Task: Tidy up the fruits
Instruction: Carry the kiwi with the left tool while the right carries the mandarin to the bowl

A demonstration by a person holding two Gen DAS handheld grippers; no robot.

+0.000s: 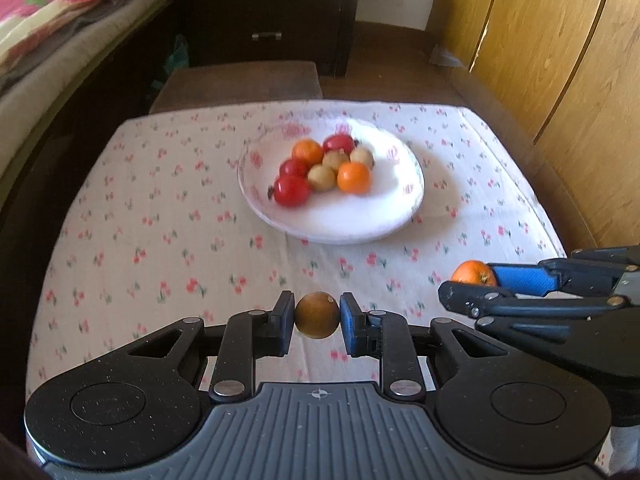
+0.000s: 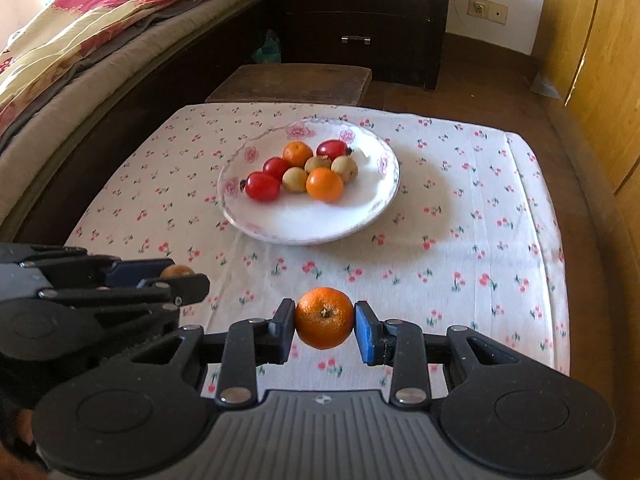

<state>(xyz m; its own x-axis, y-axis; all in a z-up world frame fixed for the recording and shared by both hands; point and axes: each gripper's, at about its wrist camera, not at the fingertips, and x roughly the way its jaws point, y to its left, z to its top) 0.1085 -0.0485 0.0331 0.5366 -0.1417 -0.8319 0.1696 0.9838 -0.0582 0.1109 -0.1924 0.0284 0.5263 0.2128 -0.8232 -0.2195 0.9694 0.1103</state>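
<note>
My left gripper is shut on a small round brown fruit, held above the flowered tablecloth. My right gripper is shut on a small orange, its stem end facing the camera. Each gripper shows at the edge of the other view: the right gripper with the orange, the left gripper with the brown fruit. Farther back stands a white flowered plate holding several fruits: red, orange and pale brown ones, grouped in its far left half.
A bed with a patterned quilt runs along the left. A dark stool stands behind the table, a dark drawer chest behind that. Wooden wardrobe doors line the right side.
</note>
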